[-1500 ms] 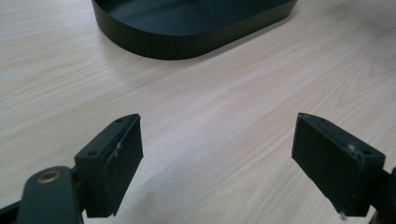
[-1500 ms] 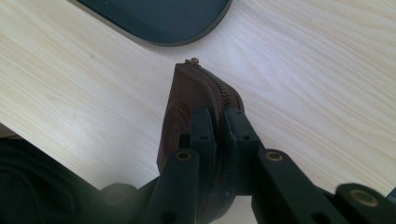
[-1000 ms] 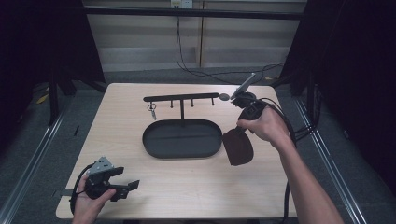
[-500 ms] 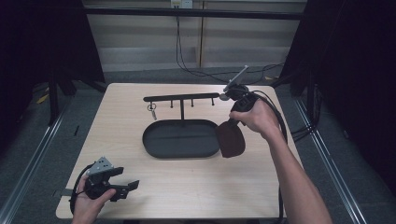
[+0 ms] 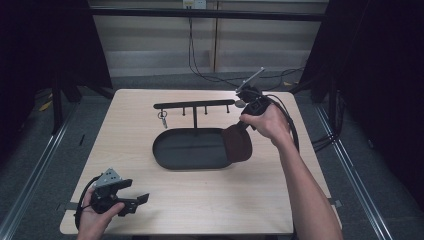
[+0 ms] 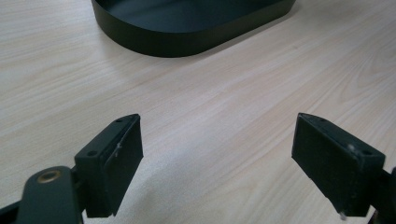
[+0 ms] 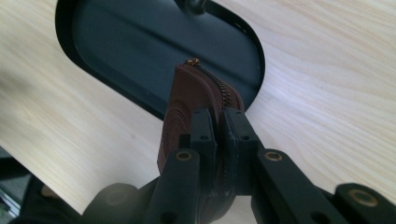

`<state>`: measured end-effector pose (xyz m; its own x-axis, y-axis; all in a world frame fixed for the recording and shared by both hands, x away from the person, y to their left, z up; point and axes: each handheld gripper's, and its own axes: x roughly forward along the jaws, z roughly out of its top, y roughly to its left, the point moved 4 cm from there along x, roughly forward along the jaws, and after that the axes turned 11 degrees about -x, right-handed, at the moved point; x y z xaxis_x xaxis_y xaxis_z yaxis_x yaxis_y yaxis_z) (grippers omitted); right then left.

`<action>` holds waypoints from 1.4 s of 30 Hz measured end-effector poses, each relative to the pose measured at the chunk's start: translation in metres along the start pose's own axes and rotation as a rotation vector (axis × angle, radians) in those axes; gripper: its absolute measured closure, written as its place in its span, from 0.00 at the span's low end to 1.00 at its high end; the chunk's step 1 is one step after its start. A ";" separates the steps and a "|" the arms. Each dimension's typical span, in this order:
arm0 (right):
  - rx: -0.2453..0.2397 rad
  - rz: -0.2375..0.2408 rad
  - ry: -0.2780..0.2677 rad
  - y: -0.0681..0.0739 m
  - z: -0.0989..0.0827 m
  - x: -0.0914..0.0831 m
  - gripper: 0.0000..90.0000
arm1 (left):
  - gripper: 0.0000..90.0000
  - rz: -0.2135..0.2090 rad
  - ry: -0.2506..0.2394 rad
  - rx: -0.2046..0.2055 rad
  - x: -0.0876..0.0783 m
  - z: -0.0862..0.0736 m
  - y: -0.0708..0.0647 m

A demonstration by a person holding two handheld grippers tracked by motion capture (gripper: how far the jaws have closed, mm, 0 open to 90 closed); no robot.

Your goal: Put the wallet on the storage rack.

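A: Which step is this?

B: The carry, I'd say. The right gripper (image 5: pixel 246 131) has its jaws clamped tight on a brown zipped pouch (image 5: pixel 237 144) and holds it in the air over the right end of the black tray (image 5: pixel 170 161). In the right gripper view the pouch (image 7: pixel 187 107) hangs edge-on, zipper up, above the tray's rim (image 7: pixel 256 56).

A: And the left gripper?

B: The left gripper (image 5: pixel 131 199) sits at the near left corner of the table (image 5: pixel 200 210), jaws wide apart with nothing between them. Its own view shows bare wood and the tray wall (image 6: pixel 187 44) farther off.

A: What does the next move call for?

B: Probably bringing the pouch a little further left so it clears the rim, lowering it flat into the tray, then letting go. The rack (image 5: pixel 195 105) with a key (image 5: pixel 163 117) on it stands just beyond, so keep low and near.

A: What changed from a second ago?

B: The pouch was over the table just right of the tray; now it overlaps the tray's right end. The left hand hasn't shifted.
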<state>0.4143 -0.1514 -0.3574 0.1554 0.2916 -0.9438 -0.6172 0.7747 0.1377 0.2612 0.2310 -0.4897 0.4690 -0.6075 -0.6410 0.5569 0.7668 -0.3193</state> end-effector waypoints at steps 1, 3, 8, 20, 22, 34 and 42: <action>0.010 0.005 -0.017 -0.001 0.001 0.002 0.93 | 0.18 -0.001 -0.001 -0.001 0.000 0.000 0.000; 0.021 0.015 -0.035 -0.003 0.001 0.004 0.93 | 0.18 0.001 -0.004 0.000 -0.001 0.000 0.000; 0.056 0.051 -0.092 -0.007 0.002 0.009 0.93 | 0.18 0.002 -0.006 -0.003 -0.001 0.000 0.000; 0.125 0.117 -0.193 -0.011 0.003 0.028 0.93 | 0.18 -0.002 -0.010 -0.006 -0.002 0.000 0.000; 0.144 0.121 -0.218 -0.012 0.004 0.030 0.93 | 0.18 -0.002 -0.011 -0.007 -0.002 0.000 0.000; 0.228 0.126 -0.348 -0.022 0.001 0.042 0.93 | 0.18 -0.005 -0.010 -0.007 -0.002 0.000 0.000; 0.231 0.149 -0.372 -0.023 -0.006 0.066 0.94 | 0.18 -0.003 -0.004 -0.006 -0.002 0.000 0.000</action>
<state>0.4343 -0.1537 -0.4251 0.3702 0.5583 -0.7424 -0.4720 0.8014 0.3673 0.2604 0.2321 -0.4888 0.4700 -0.6104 -0.6376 0.5544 0.7662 -0.3249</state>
